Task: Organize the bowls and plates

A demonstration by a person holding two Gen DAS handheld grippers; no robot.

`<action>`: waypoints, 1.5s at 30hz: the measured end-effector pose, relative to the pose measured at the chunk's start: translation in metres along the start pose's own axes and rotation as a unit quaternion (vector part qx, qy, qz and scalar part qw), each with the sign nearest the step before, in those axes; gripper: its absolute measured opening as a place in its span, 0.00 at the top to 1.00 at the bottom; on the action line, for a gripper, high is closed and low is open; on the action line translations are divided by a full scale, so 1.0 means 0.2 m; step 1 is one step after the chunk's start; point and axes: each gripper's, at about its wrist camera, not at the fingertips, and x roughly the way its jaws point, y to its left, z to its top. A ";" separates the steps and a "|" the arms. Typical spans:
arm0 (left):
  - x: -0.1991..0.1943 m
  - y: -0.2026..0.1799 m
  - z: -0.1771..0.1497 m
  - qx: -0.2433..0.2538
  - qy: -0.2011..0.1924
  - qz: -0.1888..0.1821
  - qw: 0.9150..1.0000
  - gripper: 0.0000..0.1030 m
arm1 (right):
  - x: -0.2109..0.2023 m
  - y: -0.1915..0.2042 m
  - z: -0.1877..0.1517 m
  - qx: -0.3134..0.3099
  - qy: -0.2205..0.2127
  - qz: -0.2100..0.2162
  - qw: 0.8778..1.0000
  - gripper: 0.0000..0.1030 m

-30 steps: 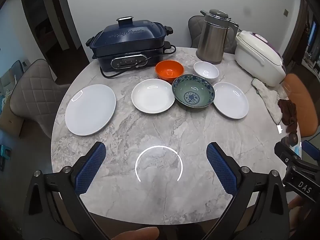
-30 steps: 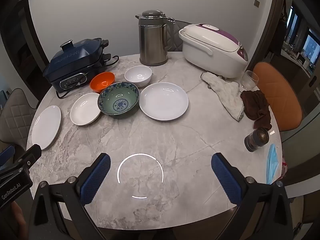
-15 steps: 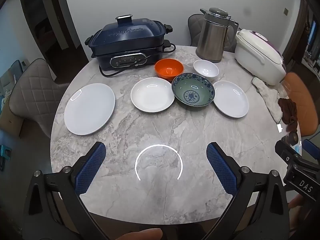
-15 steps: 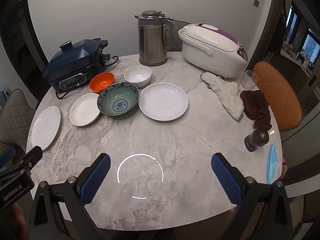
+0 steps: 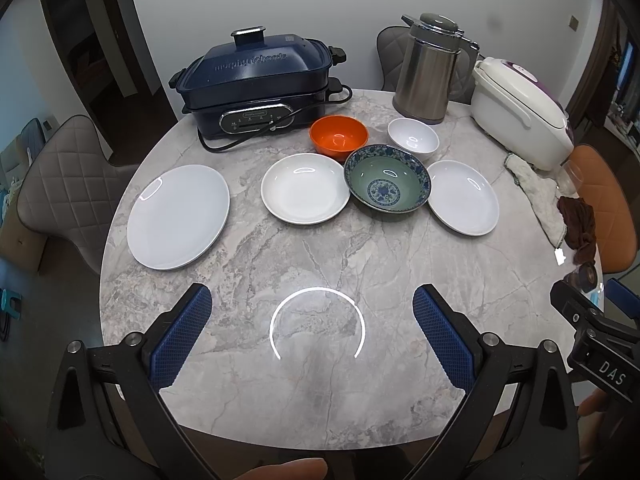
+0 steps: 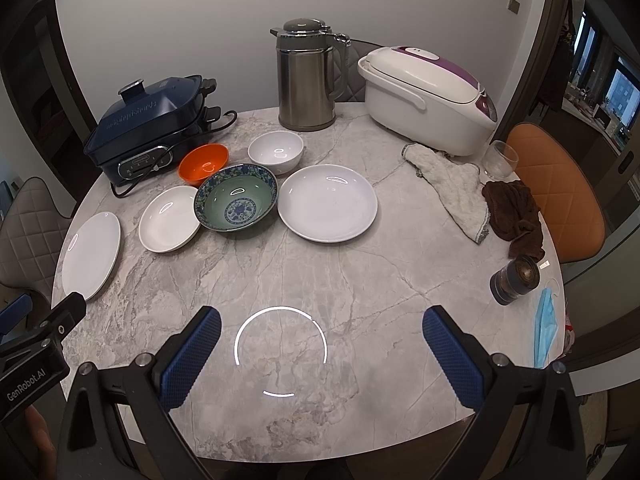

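We hover both grippers, left gripper [image 5: 312, 330] and right gripper [image 6: 322, 348], jaws wide apart and empty. The patterned bowl [image 5: 387, 183] sits touching the white plates [image 5: 305, 188] either side; lifting it carelessly risks knocking them.

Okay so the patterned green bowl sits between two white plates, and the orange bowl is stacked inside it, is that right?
Not quite. The orange bowl sits on the table behind the patterned green bowl, not inside it, as the left wrist view shows. The two white plates do flank it.
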 end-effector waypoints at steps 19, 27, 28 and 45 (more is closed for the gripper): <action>0.05 0.01 -0.04 0.000 0.000 0.001 1.000 0.01 | 0.00 0.00 0.01 0.000 0.000 -0.001 1.000 0.00; 0.05 0.01 -0.01 0.000 0.000 0.001 1.000 0.02 | 0.00 0.01 0.02 0.000 0.000 -0.001 1.000 0.00; 0.05 0.01 -0.01 0.000 0.001 0.001 1.000 0.02 | 0.00 0.01 0.02 0.000 0.001 -0.001 1.000 0.00; 0.05 0.01 -0.01 0.000 0.002 0.002 1.000 0.02 | 0.00 0.01 0.02 0.000 0.000 0.000 1.000 0.00</action>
